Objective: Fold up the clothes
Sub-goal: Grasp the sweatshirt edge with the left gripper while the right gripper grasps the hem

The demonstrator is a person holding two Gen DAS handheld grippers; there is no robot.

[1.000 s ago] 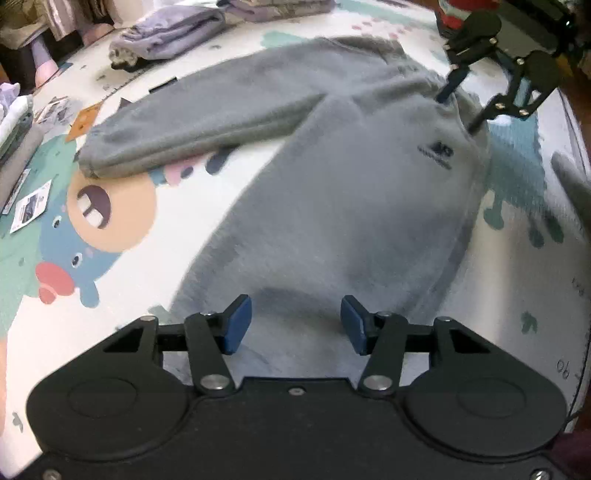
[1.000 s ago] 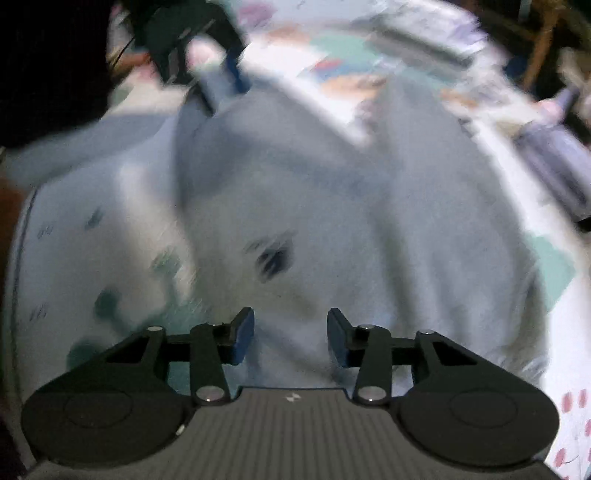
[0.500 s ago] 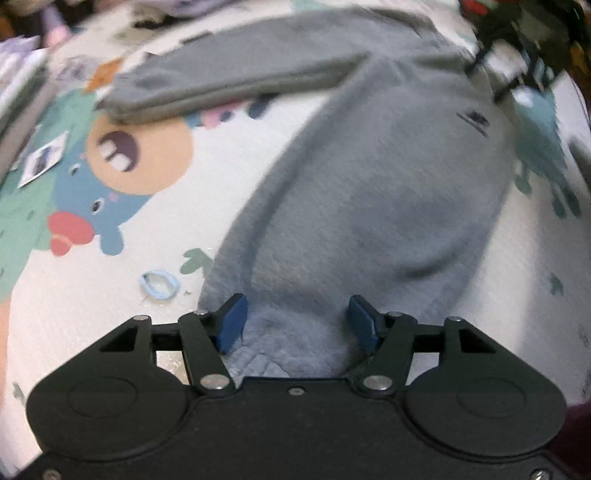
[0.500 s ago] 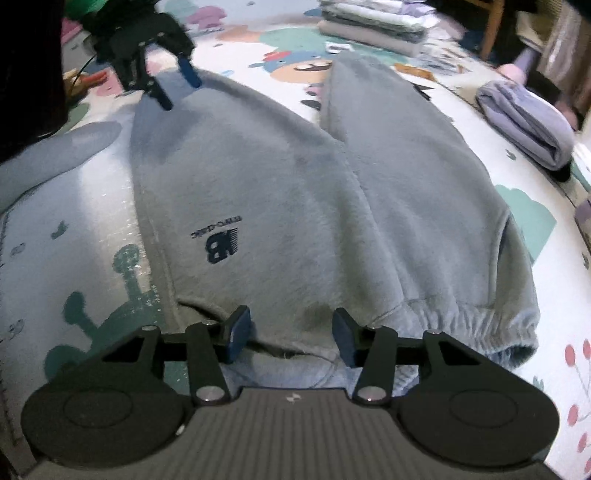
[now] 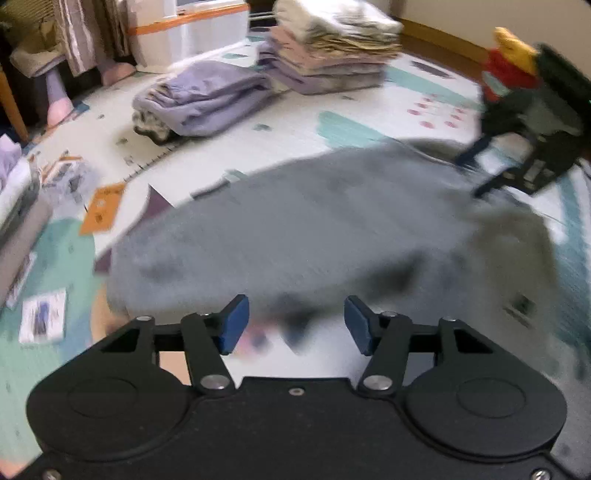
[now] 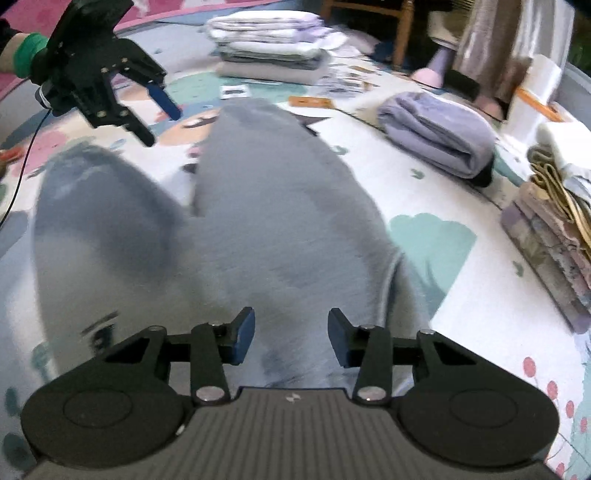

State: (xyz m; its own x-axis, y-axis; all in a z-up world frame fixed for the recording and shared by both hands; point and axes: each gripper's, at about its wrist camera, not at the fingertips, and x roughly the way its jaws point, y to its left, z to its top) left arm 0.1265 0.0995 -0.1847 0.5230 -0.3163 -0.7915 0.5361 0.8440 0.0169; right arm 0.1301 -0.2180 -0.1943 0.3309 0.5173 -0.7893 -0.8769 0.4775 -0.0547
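My feeds show a cartoon-print play mat (image 5: 369, 122) covering the floor. Striped curtain (image 5: 92, 33) at back, a white storage box with an orange band (image 5: 192, 33) beside it, wooden chair legs (image 6: 400, 33) nearby.

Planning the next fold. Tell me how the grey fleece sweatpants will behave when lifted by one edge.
The grey fleece sweatpants will probably go floppy: they lie limp on the play mat, one part already draped over the other. The thick, fuzzy pile suggests some weight, so the free end would likely sag and drag. The fleece should grip rather than slip in a claw.
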